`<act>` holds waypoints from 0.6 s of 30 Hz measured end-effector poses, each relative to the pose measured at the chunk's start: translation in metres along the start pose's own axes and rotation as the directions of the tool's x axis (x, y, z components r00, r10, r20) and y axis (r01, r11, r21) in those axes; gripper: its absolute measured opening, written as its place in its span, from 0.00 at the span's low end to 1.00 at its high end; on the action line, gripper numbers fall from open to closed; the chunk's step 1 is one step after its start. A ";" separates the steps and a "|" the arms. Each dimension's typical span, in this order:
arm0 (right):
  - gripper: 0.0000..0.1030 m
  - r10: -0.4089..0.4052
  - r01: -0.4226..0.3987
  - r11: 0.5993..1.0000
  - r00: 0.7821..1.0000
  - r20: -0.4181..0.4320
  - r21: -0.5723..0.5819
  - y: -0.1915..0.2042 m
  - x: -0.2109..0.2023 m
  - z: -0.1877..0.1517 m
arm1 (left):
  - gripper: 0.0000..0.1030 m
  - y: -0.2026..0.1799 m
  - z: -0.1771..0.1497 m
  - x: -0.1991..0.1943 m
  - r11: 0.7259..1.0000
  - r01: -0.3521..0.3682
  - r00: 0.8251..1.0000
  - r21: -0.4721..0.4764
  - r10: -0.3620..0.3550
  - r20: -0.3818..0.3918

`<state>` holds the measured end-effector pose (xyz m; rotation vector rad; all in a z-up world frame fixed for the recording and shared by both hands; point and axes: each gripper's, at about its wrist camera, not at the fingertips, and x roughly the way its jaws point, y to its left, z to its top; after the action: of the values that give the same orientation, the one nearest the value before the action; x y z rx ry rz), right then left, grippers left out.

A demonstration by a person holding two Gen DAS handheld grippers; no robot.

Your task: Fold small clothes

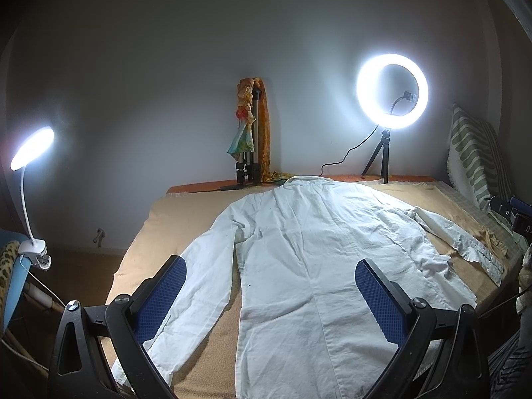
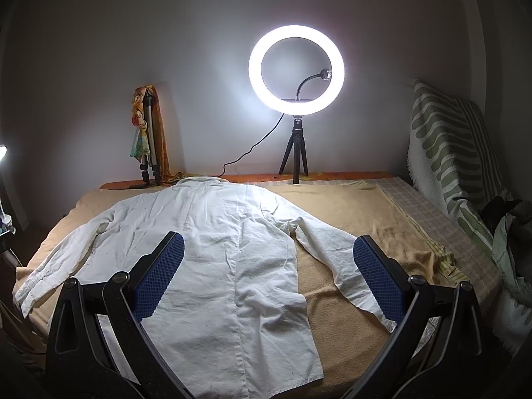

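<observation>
White shirt (image 1: pixel 299 249) flat on bed, both grippers (image 1: pixel 269 286) (image 2: pixel 267 266) wide apart above

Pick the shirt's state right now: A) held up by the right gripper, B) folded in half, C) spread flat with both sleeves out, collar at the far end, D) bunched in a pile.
C: the white shirt lies flat on the tan blanket, a sleeve out to each side, collar toward the ring light; the left gripper and the right gripper are both open and empty above it.

two claw-mounted views, low over the shared shirt (image 1: pixel 299 266), wall-facing
</observation>
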<state>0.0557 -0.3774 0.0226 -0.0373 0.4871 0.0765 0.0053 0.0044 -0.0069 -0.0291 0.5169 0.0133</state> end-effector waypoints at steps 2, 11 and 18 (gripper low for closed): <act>1.00 0.002 -0.002 1.000 1.000 0.000 0.001 -0.001 0.000 -0.001 | 1.00 0.000 0.000 0.001 1.000 0.001 1.000 0.000 -0.001 0.000; 1.00 0.001 -0.001 1.000 1.000 0.000 0.002 -0.001 0.000 -0.001 | 1.00 -0.001 0.000 0.001 1.000 -0.003 1.000 -0.004 0.003 -0.001; 1.00 0.001 -0.001 1.000 1.000 0.001 0.001 -0.001 0.000 0.000 | 1.00 0.001 -0.002 0.003 1.000 -0.002 1.000 -0.007 0.002 -0.002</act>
<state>0.0554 -0.3779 0.0226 -0.0360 0.4865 0.0772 0.0069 0.0053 -0.0104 -0.0356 0.5184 0.0172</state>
